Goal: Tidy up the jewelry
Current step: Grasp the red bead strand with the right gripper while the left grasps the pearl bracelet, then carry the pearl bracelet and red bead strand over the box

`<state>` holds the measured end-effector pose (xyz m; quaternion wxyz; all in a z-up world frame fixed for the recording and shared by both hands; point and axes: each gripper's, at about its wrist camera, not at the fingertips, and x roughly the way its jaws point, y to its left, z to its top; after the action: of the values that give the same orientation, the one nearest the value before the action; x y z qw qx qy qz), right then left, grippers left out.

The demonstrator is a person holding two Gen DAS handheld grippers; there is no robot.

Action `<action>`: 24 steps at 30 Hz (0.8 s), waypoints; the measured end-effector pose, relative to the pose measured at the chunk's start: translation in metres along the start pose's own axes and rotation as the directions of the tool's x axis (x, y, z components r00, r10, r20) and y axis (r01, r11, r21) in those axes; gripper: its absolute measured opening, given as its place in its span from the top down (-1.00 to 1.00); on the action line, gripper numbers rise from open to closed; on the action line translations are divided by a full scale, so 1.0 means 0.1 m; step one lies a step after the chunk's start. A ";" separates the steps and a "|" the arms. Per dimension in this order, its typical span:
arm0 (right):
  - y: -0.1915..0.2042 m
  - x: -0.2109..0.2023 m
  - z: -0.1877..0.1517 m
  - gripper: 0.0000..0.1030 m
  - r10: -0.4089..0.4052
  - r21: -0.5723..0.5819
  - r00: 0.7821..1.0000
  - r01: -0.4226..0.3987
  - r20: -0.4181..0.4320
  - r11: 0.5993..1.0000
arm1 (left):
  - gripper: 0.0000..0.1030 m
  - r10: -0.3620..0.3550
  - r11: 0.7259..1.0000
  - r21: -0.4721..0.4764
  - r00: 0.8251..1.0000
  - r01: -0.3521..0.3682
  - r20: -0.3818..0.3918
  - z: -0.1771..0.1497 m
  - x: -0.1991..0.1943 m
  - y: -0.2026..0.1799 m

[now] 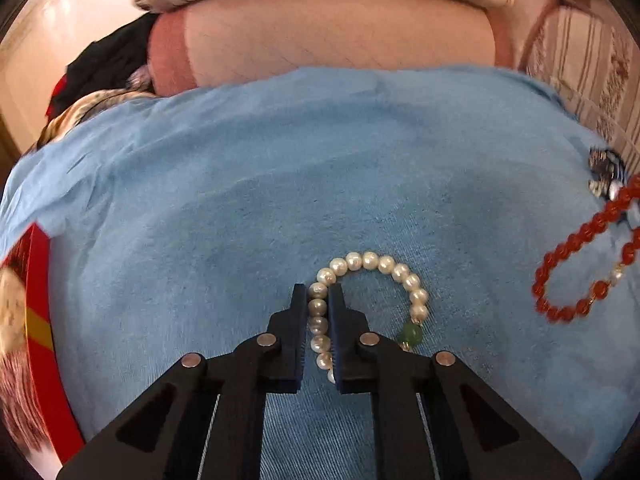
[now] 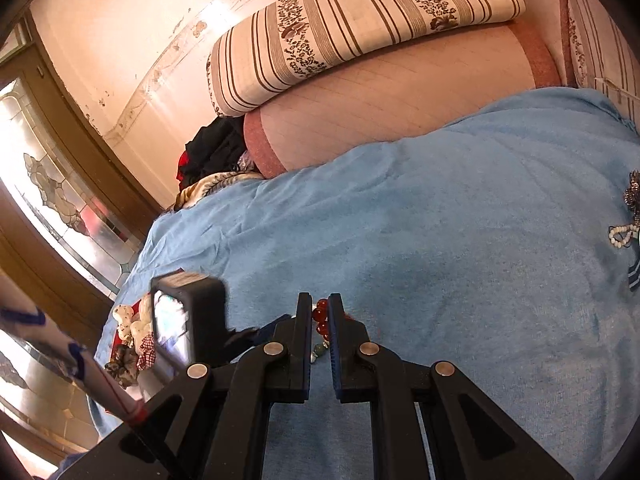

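Observation:
A white pearl bracelet (image 1: 370, 260) with a green bead (image 1: 412, 335) lies curled on a blue towel (image 1: 280, 184). My left gripper (image 1: 319, 292) is shut on its left side, with pearls pinched between the pads. To the right lies a red bead bracelet (image 1: 568, 276), running off toward the frame edge. In the right wrist view my right gripper (image 2: 320, 300) is shut on red beads (image 2: 321, 317), above the blue towel (image 2: 460, 240). The left gripper's camera block (image 2: 188, 320) sits just to its left.
A red box (image 1: 38, 280) stands at the towel's left edge, holding small ornaments (image 2: 132, 328). More jewelry (image 2: 624, 234) and a dark brooch (image 1: 606, 172) lie at the right. Striped pillows (image 2: 360, 28) and a pink bolster (image 1: 340, 48) lie behind. A patterned sleeve (image 2: 60, 352) shows low left.

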<state>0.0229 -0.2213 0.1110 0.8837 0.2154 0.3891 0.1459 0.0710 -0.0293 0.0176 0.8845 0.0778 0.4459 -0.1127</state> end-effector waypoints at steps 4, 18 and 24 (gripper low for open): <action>0.03 -0.01 -0.02 0.84 0.000 -0.004 1.000 0.000 0.003 1.000 | 0.82 -0.022 1.000 -0.006 0.998 0.022 0.054 -0.22 -0.33 0.06; 0.40 0.05 -0.34 0.84 0.028 -0.091 0.999 -0.031 -0.031 0.995 | 0.82 0.016 0.998 -0.056 0.980 -0.005 0.200 -0.85 -1.40 0.41; 0.64 0.01 -0.58 0.84 0.041 -0.125 0.998 -0.047 -0.045 0.991 | 0.82 0.031 0.995 -0.096 0.976 -0.010 0.218 -1.06 -1.56 0.63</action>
<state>-0.0256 -0.1498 0.1064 0.8837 0.1647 0.3929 0.1940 -0.0842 0.0766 0.0828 0.9321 0.0276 0.3498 -0.0902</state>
